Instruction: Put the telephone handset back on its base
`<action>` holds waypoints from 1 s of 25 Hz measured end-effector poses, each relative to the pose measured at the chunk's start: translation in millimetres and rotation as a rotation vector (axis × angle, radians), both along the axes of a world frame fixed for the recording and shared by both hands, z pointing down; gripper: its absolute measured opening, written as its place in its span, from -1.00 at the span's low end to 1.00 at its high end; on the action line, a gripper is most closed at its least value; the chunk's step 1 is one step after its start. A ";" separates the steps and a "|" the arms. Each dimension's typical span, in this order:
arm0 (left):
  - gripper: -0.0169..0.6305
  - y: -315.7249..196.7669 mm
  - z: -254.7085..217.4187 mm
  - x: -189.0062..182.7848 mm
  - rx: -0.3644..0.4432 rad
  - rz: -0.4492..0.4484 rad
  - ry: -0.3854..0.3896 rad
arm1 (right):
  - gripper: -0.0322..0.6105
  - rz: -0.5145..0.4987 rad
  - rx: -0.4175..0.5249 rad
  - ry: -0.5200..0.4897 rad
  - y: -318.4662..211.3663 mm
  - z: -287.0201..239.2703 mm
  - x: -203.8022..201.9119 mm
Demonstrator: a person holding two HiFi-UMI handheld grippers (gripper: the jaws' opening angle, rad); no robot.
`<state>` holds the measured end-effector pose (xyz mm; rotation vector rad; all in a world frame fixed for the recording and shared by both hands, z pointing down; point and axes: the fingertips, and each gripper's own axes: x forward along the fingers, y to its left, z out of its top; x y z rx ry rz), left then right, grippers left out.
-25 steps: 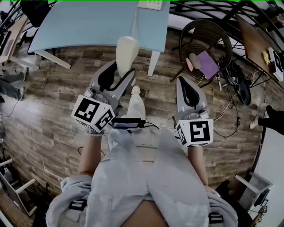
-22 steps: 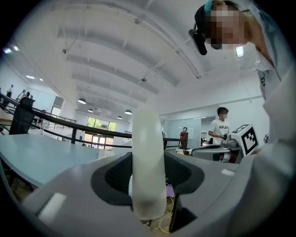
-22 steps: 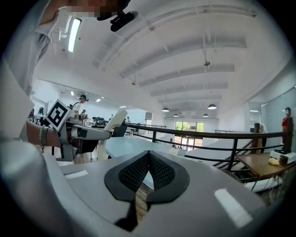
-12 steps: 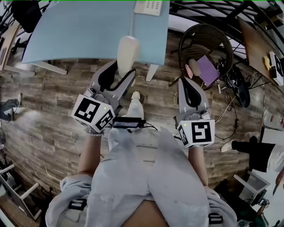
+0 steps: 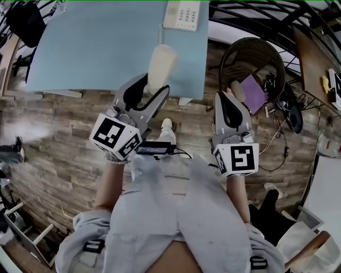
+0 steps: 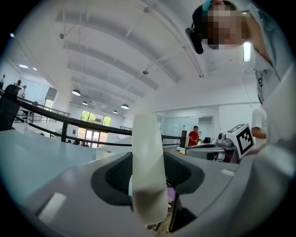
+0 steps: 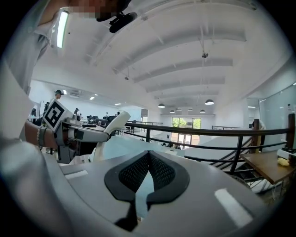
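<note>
**Carry step: handset held, not yet at its base.**
The left tool [image 5: 153, 86] pinches the cream telephone handset [image 5: 161, 64] over the near edge of the blue surface [image 5: 96, 48]. The telephone base [image 5: 182, 15] lies at 12 o'clock, well apart. The right tool [image 5: 228, 101] is pressed together and holds nothing. The likely next move is to advance toward 12 o'clock, align the handset with the cradle, lower it and release.

Handset [image 5: 161, 66]: cream, smooth, rounded, clamped between the jaws of the left claw [image 5: 153, 85], held over the near edge of the pale blue worktop [image 5: 96, 48]. Base [image 5: 182, 15]: cream, keypad up, flat at the worktop's far edge. Coiled cord [image 5: 160, 33] runs from it toward the handset.
</note>
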<state>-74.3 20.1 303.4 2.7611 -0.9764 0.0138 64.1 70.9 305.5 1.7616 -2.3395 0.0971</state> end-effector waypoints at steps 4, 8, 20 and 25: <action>-0.31 -34.2 -1.6 -0.1 -0.002 0.012 0.006 | -0.88 0.004 -0.002 0.005 -34.2 -1.1 -2.2; -0.31 -64.2 -2.4 -1.2 -0.003 0.024 0.010 | -0.88 0.011 -0.003 0.008 -65.0 -2.0 -4.9; -0.31 -103.3 6.8 -9.1 -0.027 0.060 0.016 | -0.88 0.015 -0.007 0.019 -111.2 -0.9 -24.2; -0.31 -104.8 6.1 -9.1 -0.028 0.071 0.029 | -0.88 0.029 -0.009 0.027 -109.8 -2.2 -24.2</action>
